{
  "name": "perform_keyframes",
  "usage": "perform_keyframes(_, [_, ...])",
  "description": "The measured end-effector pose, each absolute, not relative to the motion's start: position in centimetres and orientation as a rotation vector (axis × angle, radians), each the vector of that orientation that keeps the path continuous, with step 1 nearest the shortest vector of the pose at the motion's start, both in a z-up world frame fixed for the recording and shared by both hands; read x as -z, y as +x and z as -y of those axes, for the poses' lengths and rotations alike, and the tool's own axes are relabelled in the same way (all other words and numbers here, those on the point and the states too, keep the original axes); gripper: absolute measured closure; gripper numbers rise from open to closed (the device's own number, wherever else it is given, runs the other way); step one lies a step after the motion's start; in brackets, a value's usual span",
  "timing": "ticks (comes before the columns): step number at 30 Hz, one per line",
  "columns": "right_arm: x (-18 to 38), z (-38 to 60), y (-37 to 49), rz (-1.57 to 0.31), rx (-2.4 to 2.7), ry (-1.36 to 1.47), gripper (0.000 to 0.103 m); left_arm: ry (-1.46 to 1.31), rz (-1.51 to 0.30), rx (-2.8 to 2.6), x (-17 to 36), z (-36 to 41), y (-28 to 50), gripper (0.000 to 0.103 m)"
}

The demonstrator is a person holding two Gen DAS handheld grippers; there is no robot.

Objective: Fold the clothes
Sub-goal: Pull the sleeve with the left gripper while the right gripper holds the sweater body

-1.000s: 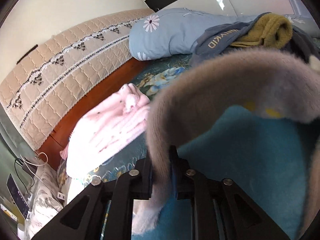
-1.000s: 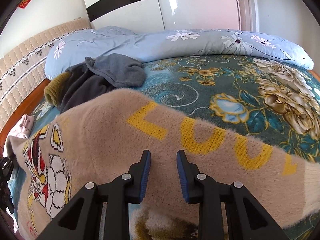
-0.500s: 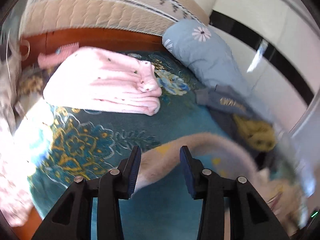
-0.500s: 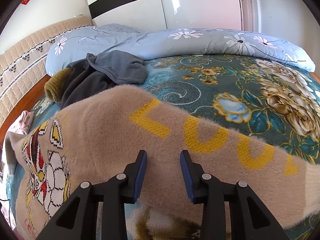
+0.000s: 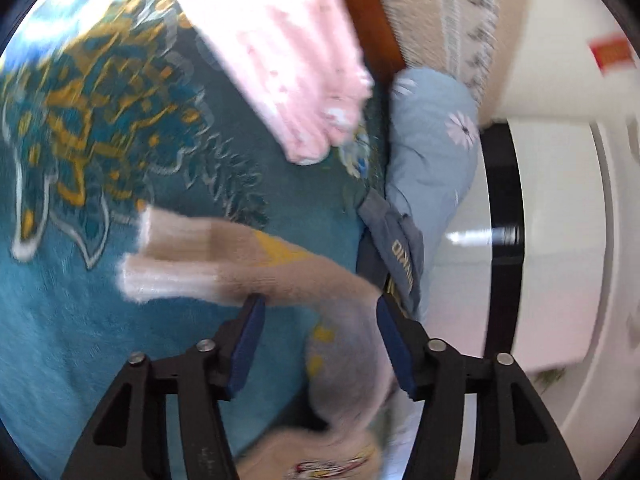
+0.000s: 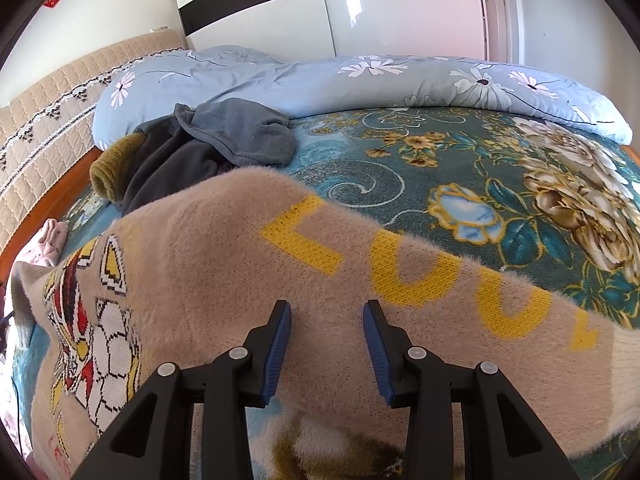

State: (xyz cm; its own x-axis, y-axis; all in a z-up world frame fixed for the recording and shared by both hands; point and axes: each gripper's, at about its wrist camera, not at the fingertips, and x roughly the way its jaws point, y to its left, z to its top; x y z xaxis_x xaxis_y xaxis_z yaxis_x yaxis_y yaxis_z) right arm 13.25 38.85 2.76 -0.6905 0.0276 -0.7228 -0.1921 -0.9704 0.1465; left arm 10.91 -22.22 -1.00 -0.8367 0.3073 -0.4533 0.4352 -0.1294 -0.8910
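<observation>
While both grippers gape, the sweater sprawls widthwise.

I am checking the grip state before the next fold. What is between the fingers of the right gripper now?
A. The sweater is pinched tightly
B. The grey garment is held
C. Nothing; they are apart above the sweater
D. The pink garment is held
C: the right gripper stands open, blue pads apart, over the beige sweater.
</observation>
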Motion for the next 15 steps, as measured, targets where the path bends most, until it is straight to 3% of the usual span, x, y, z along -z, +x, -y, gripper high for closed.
perform_keyframes(6, [-2.7,-38.5,13.1,-0.289,-2.768,-1.185,0.058,0.778,-2.363,1.782,5.4,23.2,10.3,0.042])
perform_keyframes(9, [-2.7,-38.5,13.1,-0.284,-2.77,-1.187,0.057,0.742,-2.416,1.712,6.0,23.6,10.2,0.042])
perform_keyframes(11, [-2.6,-38.4,13.1,-0.278,-2.769,-1.19,0.057,0.784,-2.351,1.735,5.8,23.8,10.1,0.044])
perform_keyframes(15, [-2.6,-38.4,13.0,-0.269,-2.769,-1.193,0.056,0.883,-2.196,1.807,5.5,24.2,10.0,0.071])
